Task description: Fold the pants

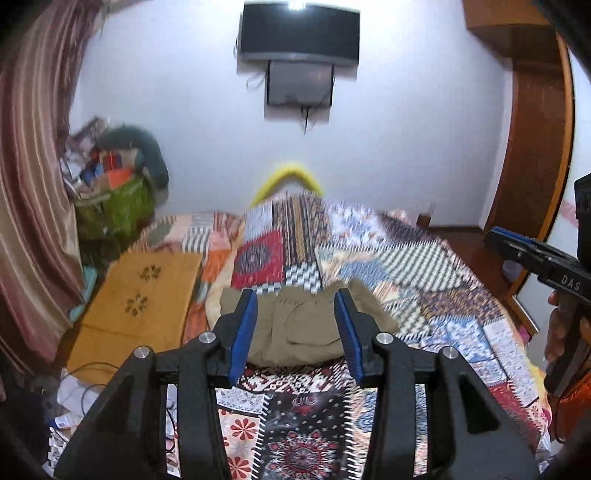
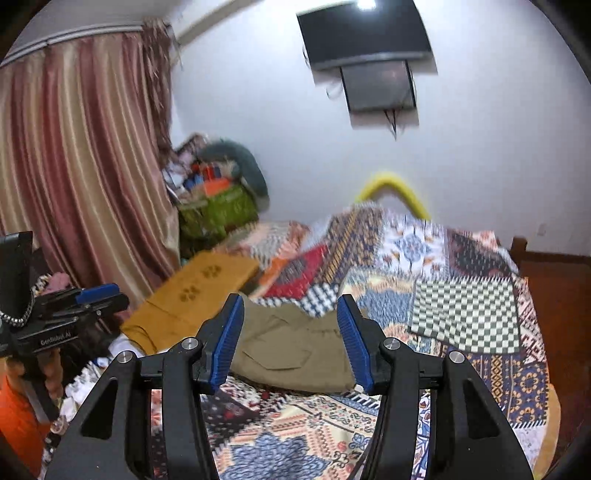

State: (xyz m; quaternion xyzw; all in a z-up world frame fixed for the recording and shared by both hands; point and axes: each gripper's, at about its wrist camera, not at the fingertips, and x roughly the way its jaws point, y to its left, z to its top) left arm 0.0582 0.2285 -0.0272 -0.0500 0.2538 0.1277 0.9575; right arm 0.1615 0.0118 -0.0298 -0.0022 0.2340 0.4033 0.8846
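Observation:
Olive-khaki pants (image 1: pixel 299 328) lie folded in a compact bundle on the patchwork bedspread (image 1: pixel 424 295), a pocket flap showing on top. My left gripper (image 1: pixel 297 332) is open and empty, raised above the bed with the pants seen between its blue pads. My right gripper (image 2: pixel 291 339) is also open and empty, held above the bed with the same pants (image 2: pixel 291 354) between its fingers. Each gripper shows at the edge of the other's view: the right one (image 1: pixel 517 251) and the left one (image 2: pixel 99 295).
A mustard-yellow folded cloth (image 1: pixel 140 291) lies at the bed's left edge. A green bag (image 1: pixel 118 206) with clutter stands in the corner by striped curtains (image 1: pixel 33 184). A TV (image 1: pixel 299 33) hangs on the white wall. A yellow curved object (image 1: pixel 288 177) sits behind the bedspread. A wooden wardrobe (image 1: pixel 535 129) stands right.

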